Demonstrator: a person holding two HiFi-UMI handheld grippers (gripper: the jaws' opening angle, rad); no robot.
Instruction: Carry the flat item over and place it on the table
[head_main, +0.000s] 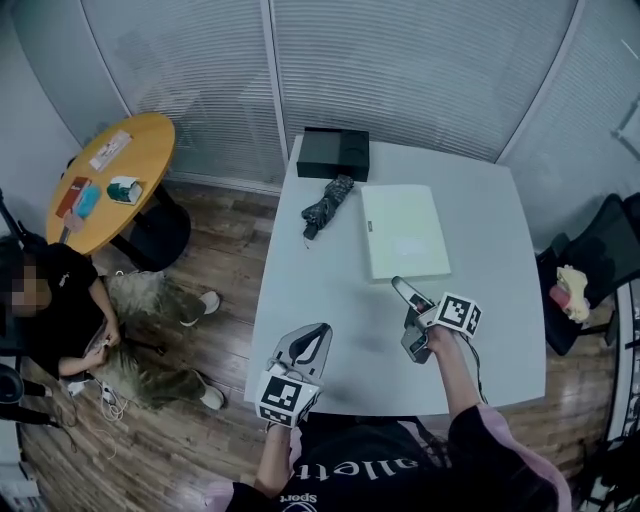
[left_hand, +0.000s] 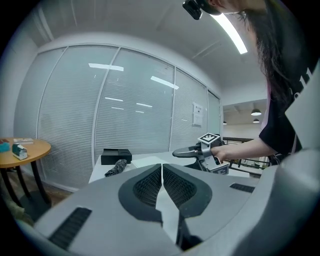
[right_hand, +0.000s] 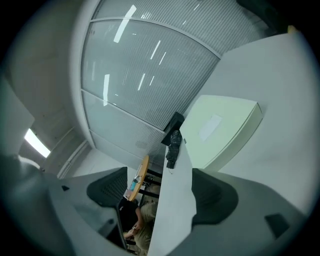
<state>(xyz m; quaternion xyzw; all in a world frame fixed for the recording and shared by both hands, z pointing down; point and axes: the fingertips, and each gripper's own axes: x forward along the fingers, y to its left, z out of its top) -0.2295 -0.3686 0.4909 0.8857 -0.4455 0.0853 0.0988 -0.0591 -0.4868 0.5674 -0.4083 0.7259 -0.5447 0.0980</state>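
The flat item (head_main: 405, 232) is a pale green slab lying on the white table (head_main: 500, 300), right of its middle. In the right gripper view the flat item (right_hand: 225, 130) lies ahead, beyond the jaws. My right gripper (head_main: 407, 312) hovers just in front of the slab's near edge, rolled on its side and open, holding nothing; the same right gripper (right_hand: 160, 192) shows a wide gap between its jaws. My left gripper (head_main: 315, 335) is over the table's near left part, shut and empty. In its own view the left gripper (left_hand: 161, 172) has its jaws nearly touching.
A black box (head_main: 333, 153) and a folded umbrella (head_main: 327, 205) lie at the table's far end. A round wooden table (head_main: 110, 185) with small items stands at left, where a person (head_main: 70, 320) sits on the floor. A black chair (head_main: 590, 270) stands at right. Blinds close off the back.
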